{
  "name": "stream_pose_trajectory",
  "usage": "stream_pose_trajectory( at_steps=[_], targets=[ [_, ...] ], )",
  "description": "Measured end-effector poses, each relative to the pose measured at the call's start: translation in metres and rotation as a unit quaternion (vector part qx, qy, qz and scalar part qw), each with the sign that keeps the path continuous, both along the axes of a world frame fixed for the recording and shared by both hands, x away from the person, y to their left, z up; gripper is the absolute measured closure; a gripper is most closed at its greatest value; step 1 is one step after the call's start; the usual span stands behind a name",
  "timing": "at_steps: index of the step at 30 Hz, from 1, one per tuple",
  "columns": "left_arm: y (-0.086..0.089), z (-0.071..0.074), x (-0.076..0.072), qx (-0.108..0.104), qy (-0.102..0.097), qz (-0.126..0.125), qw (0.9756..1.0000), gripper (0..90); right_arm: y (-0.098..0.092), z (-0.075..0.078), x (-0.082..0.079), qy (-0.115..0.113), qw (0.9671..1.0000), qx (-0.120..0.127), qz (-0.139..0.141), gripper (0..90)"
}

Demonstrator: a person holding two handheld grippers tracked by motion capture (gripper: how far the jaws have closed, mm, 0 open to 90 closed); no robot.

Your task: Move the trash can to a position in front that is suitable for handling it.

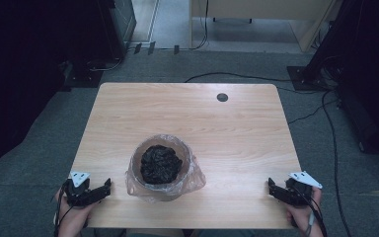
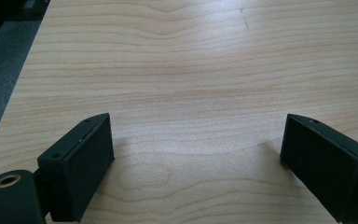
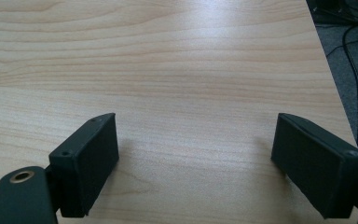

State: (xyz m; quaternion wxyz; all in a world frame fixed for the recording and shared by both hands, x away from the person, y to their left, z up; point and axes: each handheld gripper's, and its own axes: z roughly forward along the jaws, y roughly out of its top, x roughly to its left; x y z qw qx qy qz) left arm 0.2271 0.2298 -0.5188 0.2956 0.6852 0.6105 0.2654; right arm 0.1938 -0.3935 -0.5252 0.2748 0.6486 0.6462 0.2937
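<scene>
A brown round container (image 1: 189, 157) lined with a clear plastic bag (image 1: 196, 181) stands near the front middle of the wooden table (image 1: 187, 113). A crumpled black mass (image 1: 161, 163) lies inside it. My left gripper (image 1: 103, 190) rests at the table's front left corner, left of the container and apart from it. In the left gripper view it (image 2: 196, 140) is open, with bare wood between the jaws. My right gripper (image 1: 272, 189) sits at the front right corner. The right gripper view shows it (image 3: 196, 140) open over bare wood too.
A dark round grommet hole (image 1: 222, 97) sits near the table's far edge. Black cables (image 1: 325, 113) run over the grey floor to the right, and dark equipment stands at both sides. The table's right edge lies close to the right gripper.
</scene>
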Motion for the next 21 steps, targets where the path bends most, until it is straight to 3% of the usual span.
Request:
stream_pose_trajectory(
  at_steps=[6,14,15,17,18,19,21],
  targets=[
    [-0.001,0.0,-0.002,0.001,0.0,-0.002,1.0,9.2,0.001,0.0,0.0,0.001,1.0,-0.001,-0.004,14.2],
    [-0.002,0.0,-0.008,0.001,-0.004,-0.032,0.9995,11.7,0.002,0.0,0.0,0.001,1.0,-0.001,-0.003,14.1],
    [-0.004,0.003,-0.01,-0.012,0.001,-0.032,0.9994,13.7,0.002,0.0,0.0,0.001,1.0,-0.001,-0.002,14.2],
    [-0.006,0.008,-0.013,-0.042,-0.009,-0.05,0.9978,19.2,0.002,0.0,0.0,0.001,1.0,-0.001,-0.001,14.2],
    [-0.009,0.011,-0.015,-0.048,-0.017,-0.058,0.997,25.4,0.002,0.0,0.0,0.001,1.0,-0.001,-0.001,14.2],
    [-0.009,0.011,-0.015,-0.048,-0.017,-0.058,0.997,25.7,0.002,0.0,0.0,0.001,1.0,-0.001,-0.001,14.2],
    [-0.02,0.016,-0.019,-0.058,-0.026,-0.088,0.9941,29.2,0.003,0.0,0.0,0.001,1.0,0.0,-0.002,14.2]
  ],
)
